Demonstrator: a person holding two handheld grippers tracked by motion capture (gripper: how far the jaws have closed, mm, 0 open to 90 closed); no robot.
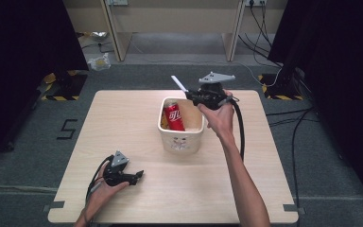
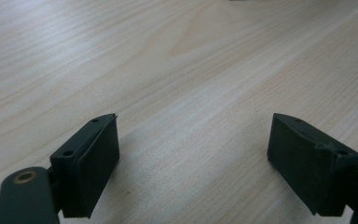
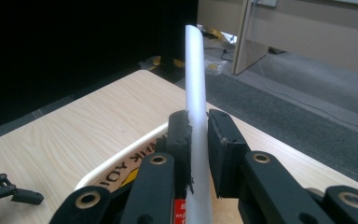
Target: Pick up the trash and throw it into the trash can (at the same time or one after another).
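On my left I am resting the left gripper (image 1: 139, 175) low over the near-left part of the pale wooden table (image 1: 123, 118), its black jaws standing wide apart with nothing but bare wood grain between them in the left gripper view. Moving toward the middle, I am seeing the cream square plastic tub (image 1: 182, 142) sitting on the table's far centre, with a red drink can (image 1: 174, 118) leaning inside it against the left wall. Just right of and above the tub's far edge I am holding the right gripper (image 3: 199, 135), its jaws pinched tight on a white plastic tube (image 3: 195, 79). The tube is running between the pads and sticking out beyond them, pointing up and leftward in the high view, over the tub's far rim.
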